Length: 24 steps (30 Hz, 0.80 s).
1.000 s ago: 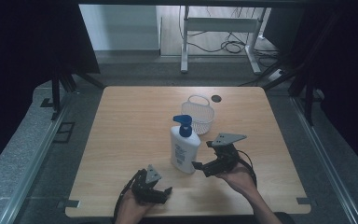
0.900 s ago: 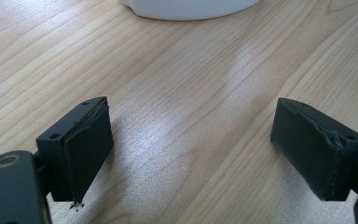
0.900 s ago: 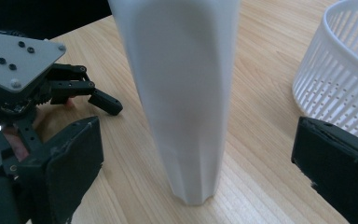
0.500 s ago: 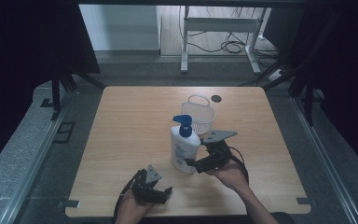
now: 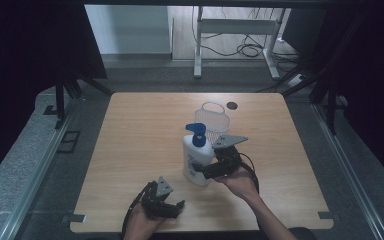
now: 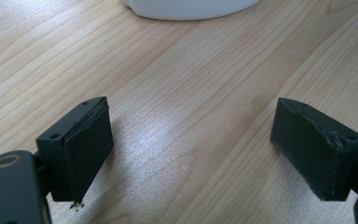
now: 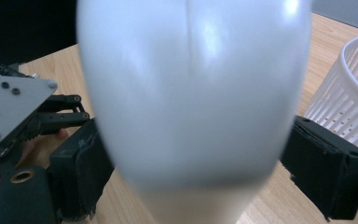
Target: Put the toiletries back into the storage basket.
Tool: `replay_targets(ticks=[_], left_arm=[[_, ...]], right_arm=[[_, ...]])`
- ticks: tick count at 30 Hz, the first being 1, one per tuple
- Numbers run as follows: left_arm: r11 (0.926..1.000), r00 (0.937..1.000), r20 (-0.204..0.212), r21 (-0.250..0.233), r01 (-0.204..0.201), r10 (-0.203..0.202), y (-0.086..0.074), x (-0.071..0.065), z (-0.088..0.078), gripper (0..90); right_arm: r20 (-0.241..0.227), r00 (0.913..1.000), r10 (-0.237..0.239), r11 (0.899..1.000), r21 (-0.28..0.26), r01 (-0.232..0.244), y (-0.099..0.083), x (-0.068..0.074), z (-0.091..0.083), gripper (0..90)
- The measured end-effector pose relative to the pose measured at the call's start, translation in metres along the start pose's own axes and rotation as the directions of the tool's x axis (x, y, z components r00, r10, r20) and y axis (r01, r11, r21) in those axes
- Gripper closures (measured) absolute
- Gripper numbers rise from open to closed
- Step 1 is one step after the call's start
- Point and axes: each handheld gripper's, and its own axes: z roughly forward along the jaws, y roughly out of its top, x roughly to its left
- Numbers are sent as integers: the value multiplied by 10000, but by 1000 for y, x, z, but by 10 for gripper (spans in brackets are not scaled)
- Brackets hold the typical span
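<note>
A white lotion bottle [image 5: 196, 161] with a blue pump top stands upright near the table's middle. My right gripper [image 5: 200, 170] is level with the bottle's lower body, one jaw on each side, held wide. In the right gripper view the bottle [image 7: 191, 93] is blurred and spans the gap between the jaws of that gripper [image 7: 196, 172]; whether the pads press on it is unclear. My left gripper [image 5: 173, 207] rests low at the table's front edge, open and holding nothing. In the left gripper view the left gripper [image 6: 191, 144] points at bare wood, with the bottle's base [image 6: 191, 7] at the top.
A white slotted basket [image 5: 213, 118] stands just behind the bottle; the basket [image 7: 345, 88] also appears at the right of the right gripper view. A small dark round hole [image 5: 231, 105] sits beyond it. The wooden table [image 5: 140, 130] has bare room on its left half and far right.
My right gripper has moved left toward the bottle, and its jaws now stand on either side of the bottle's body. The left gripper has stayed put.
</note>
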Motion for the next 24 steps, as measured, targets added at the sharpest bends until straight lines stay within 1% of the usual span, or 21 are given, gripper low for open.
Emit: replay_targets(ticks=[9, 12, 15, 17, 18, 22, 24], left_arm=[[10000, 10000, 4, -38, 30, -30, 0, 0, 0, 122], [10000, 10000, -2, -33, 26, -26, 0, 0, 0, 122], [10000, 10000, -3, -33, 28, -28, 0, 0, 0, 122], [10000, 10000, -2, -32, 27, -27, 0, 0, 0, 121], [10000, 10000, -2, -33, 26, -26, 0, 0, 0, 121], [10000, 10000, -5, -17, 23, -23, 0, 0, 0, 121], [10000, 10000, -4, -17, 23, -23, 0, 0, 0, 121]], right_arm=[[13, 9999, -114, 9999, -45, 114, 5, 0, 8, 201], [42, 9999, -143, 9999, -78, 143, 7, 1, 9, 245], [39, 9998, -197, 9997, -132, 198, 9, 2, 9, 307], [7, 9997, -254, 9996, -76, 254, 10, 2, 9, 335], [-35, 9995, -306, 9995, -39, 306, 11, 3, 9, 344], [219, 9979, -617, 9980, 127, 615, 13, 5, 8, 362], [260, 9972, -703, 9974, 178, 699, 14, 6, 8, 365]])
